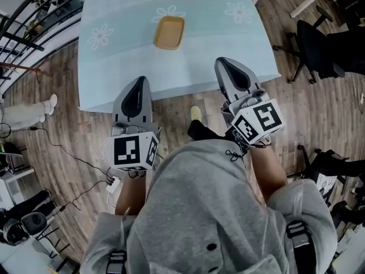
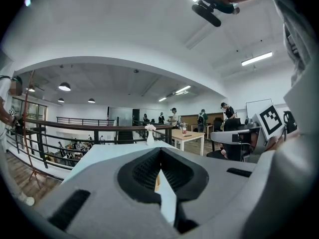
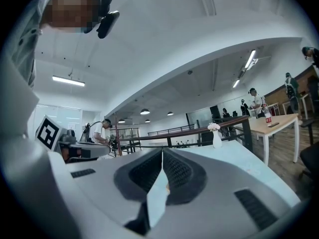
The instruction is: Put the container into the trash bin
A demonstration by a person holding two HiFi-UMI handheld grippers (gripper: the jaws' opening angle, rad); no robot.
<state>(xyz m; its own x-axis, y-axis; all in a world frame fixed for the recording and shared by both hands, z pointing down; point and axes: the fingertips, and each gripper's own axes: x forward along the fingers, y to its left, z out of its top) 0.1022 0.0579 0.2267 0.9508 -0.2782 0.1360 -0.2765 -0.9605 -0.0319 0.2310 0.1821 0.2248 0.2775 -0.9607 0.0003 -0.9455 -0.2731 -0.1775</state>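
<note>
We hold the left hand-held gripper [image 1: 138,83] and the right hand-held gripper [image 1: 227,66] over the near edge of the desk [image 1: 228,39]. Both have their jaws pressed together with nothing between them, and both point toward the far side. Toward the far middle of the pale blue desk, well apart from both, lies the container [image 1: 169,32]. It is a shallow tan tray with rounded corners, open side up and seemingly empty. We judge it light and fairly stiff, with thin walls that may flex, and it may slide on the smooth top. One jaw inside and one outside the near rim looks the surest hold. No trash bin is in view.
</note>
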